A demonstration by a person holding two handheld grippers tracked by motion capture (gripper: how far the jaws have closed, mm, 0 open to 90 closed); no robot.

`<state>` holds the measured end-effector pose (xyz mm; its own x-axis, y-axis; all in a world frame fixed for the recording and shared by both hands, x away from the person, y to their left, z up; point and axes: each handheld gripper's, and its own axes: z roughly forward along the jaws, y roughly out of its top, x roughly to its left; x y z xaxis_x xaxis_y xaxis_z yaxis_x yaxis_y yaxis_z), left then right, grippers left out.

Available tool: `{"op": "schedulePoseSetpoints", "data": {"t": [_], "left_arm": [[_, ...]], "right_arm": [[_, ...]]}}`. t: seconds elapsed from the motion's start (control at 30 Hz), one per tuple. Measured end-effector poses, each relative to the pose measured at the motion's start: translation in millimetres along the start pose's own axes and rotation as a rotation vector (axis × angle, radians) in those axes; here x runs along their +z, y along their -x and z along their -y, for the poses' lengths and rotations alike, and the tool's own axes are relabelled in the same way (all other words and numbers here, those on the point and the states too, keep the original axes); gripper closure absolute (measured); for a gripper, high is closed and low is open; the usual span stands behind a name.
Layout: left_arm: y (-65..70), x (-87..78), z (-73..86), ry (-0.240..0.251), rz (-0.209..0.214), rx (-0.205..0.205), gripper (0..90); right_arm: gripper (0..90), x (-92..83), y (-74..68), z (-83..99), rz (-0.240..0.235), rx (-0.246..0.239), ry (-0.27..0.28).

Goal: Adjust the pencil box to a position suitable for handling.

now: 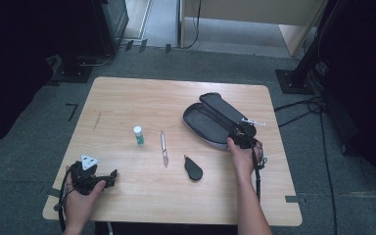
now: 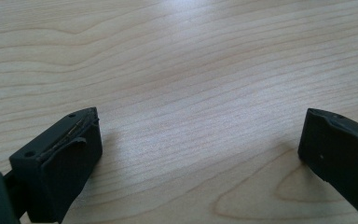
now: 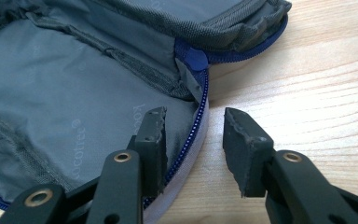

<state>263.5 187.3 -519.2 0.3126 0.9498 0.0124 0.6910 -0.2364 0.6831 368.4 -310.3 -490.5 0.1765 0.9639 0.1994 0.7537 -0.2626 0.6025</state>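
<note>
The open grey fabric pencil case with a blue zipper [image 3: 74,93] lies on the right half of the light wooden surface [image 1: 127,98]. The right tongs [image 3: 193,126] straddle its near zippered rim, jaws parted, one inside on the lining, one outside, not pressing. The left tongs [image 2: 200,140] rest released near the front-left corner, well apart.

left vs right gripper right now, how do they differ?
The left gripper has jaws spread wide over bare table; the right gripper has jaws narrower, straddling the open pencil case rim, not pressing it. The left sits at the table's near corner; the right is at the case. Both are hand-held.
</note>
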Motion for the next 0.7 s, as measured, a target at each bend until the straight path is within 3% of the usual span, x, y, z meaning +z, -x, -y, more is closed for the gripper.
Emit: {"op": "schedulePoseSetpoints", "data": {"t": [0.3,0.57,0.7], "left_arm": [[0.0,0.0,0.0,0.0,0.0,0.0,0.0],[0.0,0.0,0.0,0.0,0.0,0.0,0.0],[0.0,0.0,0.0,0.0,0.0,0.0,0.0]], "right_arm": [[68.1,7.8,-1.1,1.4,0.0,0.011,-0.016],[84.7,7.2,3.1,0.1,0.014,0.039,0.007],[87.7,6.1,6.3,-1.1,0.0,0.068,0.011]]}}
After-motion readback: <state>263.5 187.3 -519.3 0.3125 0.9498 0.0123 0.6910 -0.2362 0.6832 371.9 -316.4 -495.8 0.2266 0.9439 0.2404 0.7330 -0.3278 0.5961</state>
